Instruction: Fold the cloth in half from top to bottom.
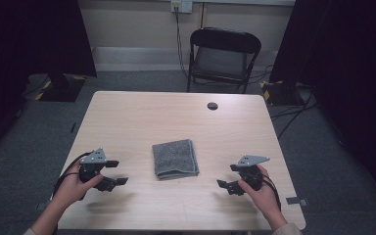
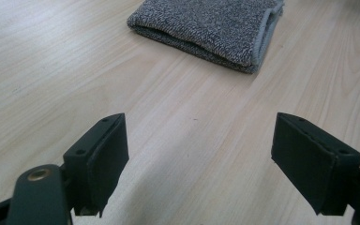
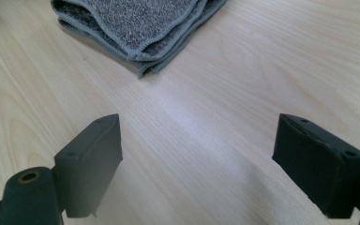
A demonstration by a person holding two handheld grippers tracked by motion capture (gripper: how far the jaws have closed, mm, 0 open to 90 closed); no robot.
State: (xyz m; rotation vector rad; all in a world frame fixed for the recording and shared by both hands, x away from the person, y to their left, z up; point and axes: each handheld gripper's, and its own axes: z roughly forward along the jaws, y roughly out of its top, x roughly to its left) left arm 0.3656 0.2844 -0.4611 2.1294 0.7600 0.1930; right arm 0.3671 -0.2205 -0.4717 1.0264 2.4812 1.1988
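Observation:
A folded grey towel [image 1: 175, 158] lies flat near the middle of the wooden table [image 1: 142, 117]. My left gripper [image 1: 117, 172] hovers to its left, held in a hand, jaws wide apart and empty. My right gripper [image 1: 227, 176] hovers to the towel's right, also open and empty. In the left gripper view the towel [image 2: 211, 28] lies ahead beyond the gripper [image 2: 199, 164], its folded edge facing me. In the right gripper view the towel [image 3: 136, 23] shows its layered hemmed corner ahead of the gripper [image 3: 197, 166]. Neither gripper touches the cloth.
A round black cable grommet [image 1: 212, 105] sits in the table's far side. A black folding chair [image 1: 223, 56] stands behind the table. Dark curtains hang at both sides, and cables run over the grey floor.

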